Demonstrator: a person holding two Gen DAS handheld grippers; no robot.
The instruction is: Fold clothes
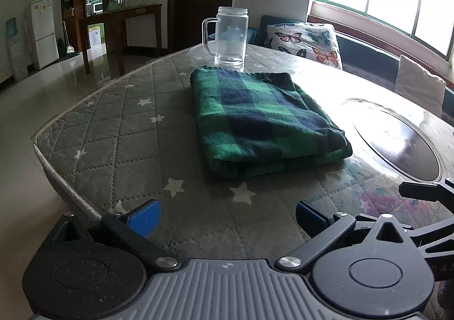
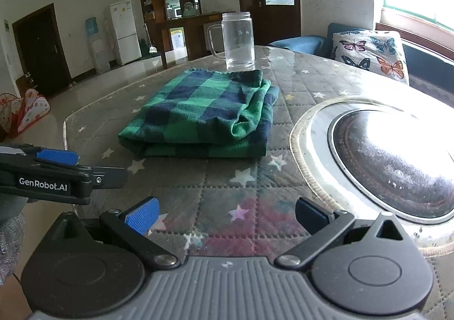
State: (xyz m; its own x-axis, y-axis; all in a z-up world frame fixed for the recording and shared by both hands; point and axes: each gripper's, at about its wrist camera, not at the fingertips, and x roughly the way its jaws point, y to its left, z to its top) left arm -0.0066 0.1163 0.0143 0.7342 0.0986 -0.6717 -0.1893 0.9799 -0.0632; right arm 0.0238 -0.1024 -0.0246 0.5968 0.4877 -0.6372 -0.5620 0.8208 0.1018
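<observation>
Right, cloth: you have one green and navy plaid cloth [image 1: 264,121], folded into a thick rectangle, lying flat on the quilted star-print table cover [image 1: 113,132]; no gripper touches it
Left gripper: your left gripper [image 1: 227,216] hovers above the near part of the cover, short of the cloth, its blue-padded fingers [image 1: 144,219] spread wide with nothing between them
Right gripper: your right gripper [image 2: 225,216] sits likewise near the table edge, jaws wide apart and empty, with the cloth ahead and slightly to its left
Grippers counted: two, side by side; in the right wrist view the left one shows at the left edge, with GenRobot.AI lettering
Mugs: one clear glass mug [image 1: 228,36] with a handle, upright, just behind the cloth's far edge
Round inset: one dark circular glass inset [image 2: 394,161] in the table, to the right of the cloth, glaring with window light
Cushions: one butterfly-print cushion [image 1: 306,39] beyond the table on a dark sofa
In the way: nothing lies between either gripper and the cloth's near fold
</observation>
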